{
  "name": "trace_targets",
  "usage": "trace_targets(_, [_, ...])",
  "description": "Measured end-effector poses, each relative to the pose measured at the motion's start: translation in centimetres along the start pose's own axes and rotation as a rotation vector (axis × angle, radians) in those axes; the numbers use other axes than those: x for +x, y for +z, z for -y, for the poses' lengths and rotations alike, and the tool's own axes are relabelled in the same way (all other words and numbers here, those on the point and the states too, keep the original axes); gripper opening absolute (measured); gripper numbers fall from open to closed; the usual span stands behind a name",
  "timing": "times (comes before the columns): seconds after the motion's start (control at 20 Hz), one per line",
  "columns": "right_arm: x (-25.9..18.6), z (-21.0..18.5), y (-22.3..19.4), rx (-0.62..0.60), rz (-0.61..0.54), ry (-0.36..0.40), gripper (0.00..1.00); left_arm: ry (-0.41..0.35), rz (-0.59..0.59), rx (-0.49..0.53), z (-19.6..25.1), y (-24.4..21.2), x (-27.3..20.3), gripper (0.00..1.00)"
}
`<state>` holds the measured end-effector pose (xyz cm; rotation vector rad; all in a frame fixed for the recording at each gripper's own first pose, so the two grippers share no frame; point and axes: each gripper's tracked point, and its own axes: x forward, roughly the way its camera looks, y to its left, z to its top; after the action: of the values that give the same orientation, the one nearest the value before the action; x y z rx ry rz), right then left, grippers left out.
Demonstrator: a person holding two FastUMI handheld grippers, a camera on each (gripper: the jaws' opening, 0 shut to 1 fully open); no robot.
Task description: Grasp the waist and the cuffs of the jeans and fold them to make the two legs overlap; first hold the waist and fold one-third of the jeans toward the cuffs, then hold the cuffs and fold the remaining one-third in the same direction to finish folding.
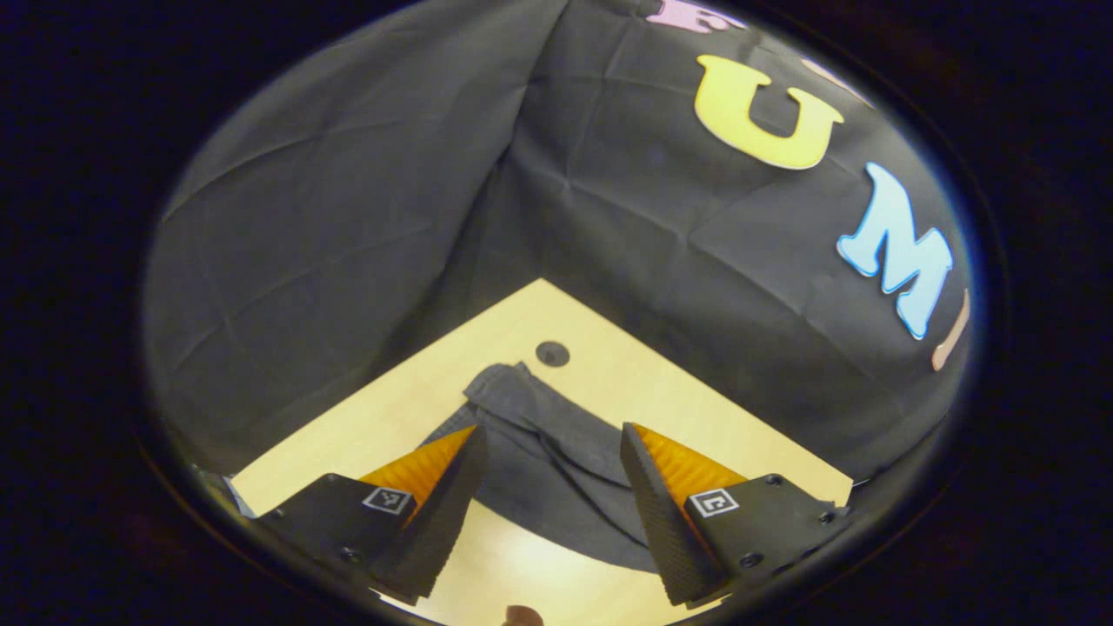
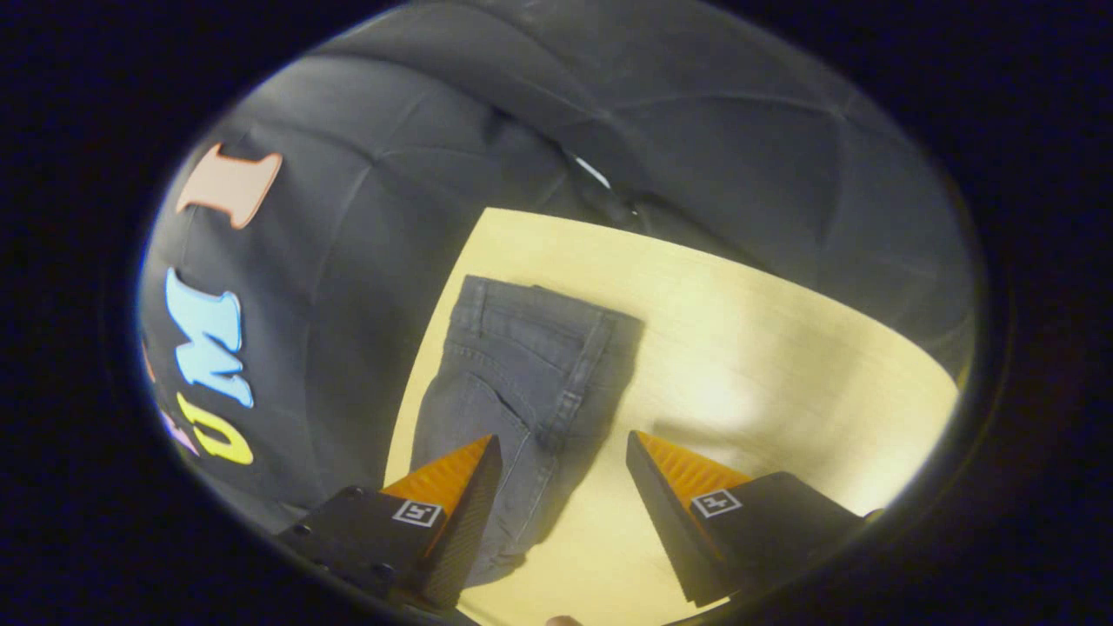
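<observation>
Dark jeans point(image 2: 522, 365) flat on pale worktop point(image 2: 783, 348), centre frame, long axis running away from both tools; left tool point(image 1: 549, 461) and right tool point(image 2: 563, 465) spread, empty, hovering above.

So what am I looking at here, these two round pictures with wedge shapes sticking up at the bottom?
Each picture comes from a camera riding on a hand-held gripper; a person carries one in each hand. The wedges are that gripper's two fingers. In the left gripper view, the left gripper is open above dark jeans lying on a pale wooden table. In the right gripper view, the right gripper is also open over the same jeans. Neither holds anything yet. Black cloth walls the booth.
</observation>
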<state>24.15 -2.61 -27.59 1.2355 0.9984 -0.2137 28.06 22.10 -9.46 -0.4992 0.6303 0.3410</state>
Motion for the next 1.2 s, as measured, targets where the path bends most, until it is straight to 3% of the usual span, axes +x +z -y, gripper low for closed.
trace_targets(0.25, [1.3, -1.3, 0.2, 0.087, 0.05, 0.039, 0.88, -0.107, 0.162, 0.063, 1.8, 1.3, -0.8, 0.99])
trace_targets(0.5, [3.5, -0.9, -0.2, 0.114, 0.084, -0.015, 0.88, -0.165, 0.234, 0.133, 3.1, 0.8, -1.7, 0.99])
trace_targets(0.6, [4.2, -1.4, -0.2, 0.113, 0.091, 0.002, 0.88, -0.188, 0.229, 0.138, 3.5, 0.2, -2.0, 0.99])
trace_targets(0.7, [4.8, -0.7, -0.6, 0.081, 0.106, -0.009, 0.8, -0.209, 0.228, 0.12, 3.6, 0.0, -2.8, 0.99])
trace_targets(0.75, [4.5, -0.4, -0.5, 0.057, 0.114, -0.009, 0.52, -0.22, 0.228, 0.112, 3.8, -0.1, -2.7, 0.99])
trace_targets(0.8, [4.9, -0.2, -0.6, 0.022, 0.111, -0.007, 0.55, -0.228, 0.234, 0.111, 3.9, -0.1, -2.9, 1.0])
trace_targets(0.9, [4.4, -0.5, -0.7, -0.009, 0.115, 0.011, 0.4, -0.235, 0.249, 0.125, 4.3, -0.2, -3.5, 1.0])
trace_targets(0.95, [4.1, -0.9, -0.7, -0.022, 0.113, 0.015, 0.23, -0.239, 0.256, 0.137, 4.8, -0.1, -3.9, 1.0])
trace_targets(1.05, [3.4, -1.2, -0.6, -0.091, 0.118, 0.007, 0.12, -0.25, 0.265, 0.148, 5.3, -0.2, -4.5, 0.99])
trace_targets(1.2, [2.0, -2.8, -0.4, -0.199, 0.159, 0.012, 0.08, -0.279, 0.267, 0.147, 6.2, -0.6, -5.3, 0.99])
